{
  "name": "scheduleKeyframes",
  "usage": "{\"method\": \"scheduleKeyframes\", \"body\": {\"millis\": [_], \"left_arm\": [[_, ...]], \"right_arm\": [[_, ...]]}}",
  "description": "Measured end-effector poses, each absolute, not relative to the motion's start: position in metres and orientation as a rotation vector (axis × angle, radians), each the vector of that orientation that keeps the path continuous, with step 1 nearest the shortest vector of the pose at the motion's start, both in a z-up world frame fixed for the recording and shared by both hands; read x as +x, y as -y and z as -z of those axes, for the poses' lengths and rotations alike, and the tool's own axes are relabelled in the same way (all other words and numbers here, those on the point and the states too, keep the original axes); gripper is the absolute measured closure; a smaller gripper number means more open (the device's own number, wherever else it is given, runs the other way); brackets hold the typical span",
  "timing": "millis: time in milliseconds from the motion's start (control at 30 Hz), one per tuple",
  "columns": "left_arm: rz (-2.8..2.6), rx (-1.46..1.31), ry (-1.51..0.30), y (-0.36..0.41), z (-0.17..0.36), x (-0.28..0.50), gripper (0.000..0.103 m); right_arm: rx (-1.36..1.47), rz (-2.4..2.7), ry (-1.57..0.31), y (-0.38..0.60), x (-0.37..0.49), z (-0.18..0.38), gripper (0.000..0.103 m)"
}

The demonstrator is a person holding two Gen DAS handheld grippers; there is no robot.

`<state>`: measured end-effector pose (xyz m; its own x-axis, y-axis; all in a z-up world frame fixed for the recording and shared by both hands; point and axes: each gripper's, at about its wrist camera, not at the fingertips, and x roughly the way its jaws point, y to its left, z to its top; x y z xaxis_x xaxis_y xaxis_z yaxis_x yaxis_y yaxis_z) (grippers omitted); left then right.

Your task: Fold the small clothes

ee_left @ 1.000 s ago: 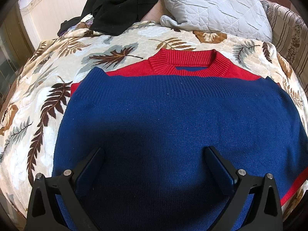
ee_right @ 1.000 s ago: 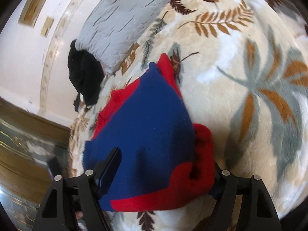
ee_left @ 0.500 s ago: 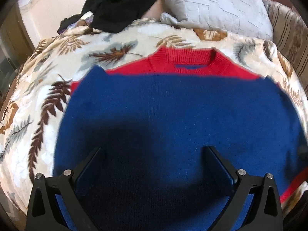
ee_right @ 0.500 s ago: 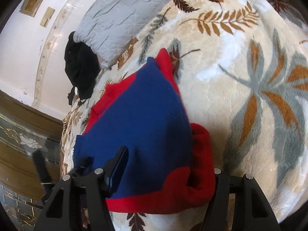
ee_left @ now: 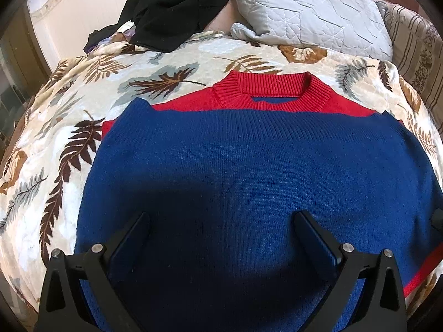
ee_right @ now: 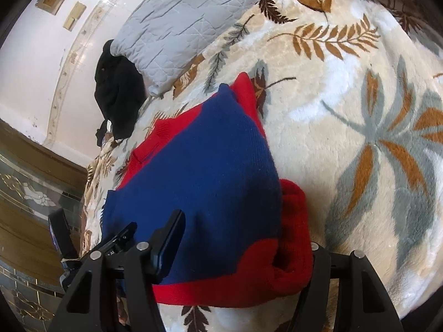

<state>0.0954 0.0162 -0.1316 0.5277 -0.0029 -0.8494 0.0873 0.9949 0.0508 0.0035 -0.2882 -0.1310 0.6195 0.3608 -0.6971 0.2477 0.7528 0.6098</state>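
Blanket: leaf-print cover spread under everything.
Sweater: blue-and-red knit lying flat on the blanket, collar at its far end, long axis running away from both grippers.
Left gripper: jaws wide apart, poised above the sweater's near half, holding nothing.
Right gripper: jaws apart around the bunched red cuff; grip cannot be told; likely nearer for the next fold.
Containers: none visible.

No text, label, brand or number is legible in either view.
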Motion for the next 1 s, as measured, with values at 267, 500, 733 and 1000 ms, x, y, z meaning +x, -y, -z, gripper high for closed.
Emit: {"method": "scheduleKeyframes", "body": {"millis": [267, 500, 733, 1000], "left_arm": [[0.057, 0.084, -1.023, -0.018, 0.130, 0.094, 0.000], [0.054, 0.061, -0.979, -0.023, 0.113, 0.087, 0.000], [0.033, 0.076, -0.986, -0.027, 0.130, 0.089, 0.000], [0.050, 0.091, -0.988, -0.019, 0.135, 0.093, 0.000]], "right_arm": [[0.727, -0.065, -0.937, 0.288, 0.004, 0.133, 0.036], [0.695, -0.049, -0.954, 0.288, 0.006, 0.136, 0.049], [0.703, -0.048, -0.973, 0.292, 0.005, 0.136, 0.066], [0.745, -0.078, -0.940, 0.295, 0.008, 0.135, 0.028]]}}
